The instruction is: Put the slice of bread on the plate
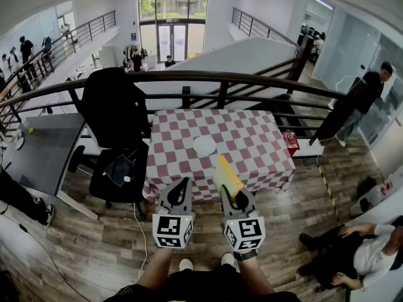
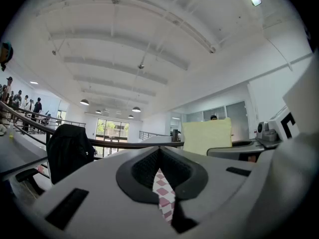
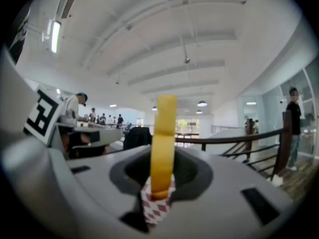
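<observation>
The right gripper [image 1: 233, 197] has its jaws clamped narrowly on the lower end of the slice of bread [image 1: 227, 176], which stands upright between them, edge-on in the right gripper view. The left gripper [image 1: 186, 182] has its jaws drawn together at the tips, with nothing between them. The bread is a pale yellow, squarish, flat slab with a deeper yellow edge, held in the air just short of the empty white plate [image 1: 204, 146] on the checked tablecloth [image 1: 249, 140]
</observation>
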`<state>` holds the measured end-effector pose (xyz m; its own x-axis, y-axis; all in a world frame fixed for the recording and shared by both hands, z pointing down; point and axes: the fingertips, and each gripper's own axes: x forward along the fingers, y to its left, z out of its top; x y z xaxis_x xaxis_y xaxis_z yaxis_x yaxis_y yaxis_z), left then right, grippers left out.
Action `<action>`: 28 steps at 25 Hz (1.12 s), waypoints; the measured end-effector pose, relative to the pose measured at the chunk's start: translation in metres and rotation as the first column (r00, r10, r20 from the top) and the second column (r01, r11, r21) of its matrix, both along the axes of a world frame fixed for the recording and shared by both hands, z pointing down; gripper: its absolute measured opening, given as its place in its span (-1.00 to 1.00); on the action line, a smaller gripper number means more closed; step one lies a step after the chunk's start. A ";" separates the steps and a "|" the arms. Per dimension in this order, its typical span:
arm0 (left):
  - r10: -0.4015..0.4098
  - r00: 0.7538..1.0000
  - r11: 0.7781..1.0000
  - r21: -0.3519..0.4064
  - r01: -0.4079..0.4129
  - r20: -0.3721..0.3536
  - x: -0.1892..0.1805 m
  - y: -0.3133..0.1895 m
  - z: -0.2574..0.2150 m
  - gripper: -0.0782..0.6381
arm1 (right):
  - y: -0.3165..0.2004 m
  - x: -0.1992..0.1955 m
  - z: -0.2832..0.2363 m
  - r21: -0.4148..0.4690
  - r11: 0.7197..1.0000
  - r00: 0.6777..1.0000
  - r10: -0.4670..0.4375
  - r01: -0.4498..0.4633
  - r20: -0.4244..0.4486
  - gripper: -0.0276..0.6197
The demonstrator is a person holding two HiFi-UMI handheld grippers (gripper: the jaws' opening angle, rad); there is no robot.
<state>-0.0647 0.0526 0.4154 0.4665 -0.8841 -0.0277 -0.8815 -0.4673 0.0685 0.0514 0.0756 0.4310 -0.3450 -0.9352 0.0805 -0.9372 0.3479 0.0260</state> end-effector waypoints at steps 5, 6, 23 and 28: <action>0.008 1.000 1.000 0.001 -0.008 -0.003 -0.014 -0.002 0.003 -0.73 | -0.001 -0.011 0.005 -0.003 1.000 1.000 0.018 -0.018 0.003 -0.60; 0.010 1.000 1.000 0.003 -0.010 -0.005 -0.017 -0.002 0.004 -0.73 | -0.001 -0.013 0.007 -0.004 1.000 1.000 0.022 -0.022 0.002 -0.60; 0.042 0.999 0.998 -0.045 -0.042 -0.018 -0.022 -0.055 0.033 -0.73 | -0.054 -0.012 0.037 -0.070 0.995 0.997 0.074 -0.072 0.027 -0.60; 0.033 0.999 0.999 -0.033 -0.034 -0.013 -0.008 -0.105 0.031 -0.73 | -0.114 -0.003 0.038 -0.076 0.997 0.998 0.030 -0.026 0.056 -0.60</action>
<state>-0.0730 -0.0519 0.4466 0.4956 -0.8685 -0.0044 -0.8644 -0.4938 0.0951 0.0479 -0.0385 0.4688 -0.3248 -0.9365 0.1323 -0.9458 0.3205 -0.0530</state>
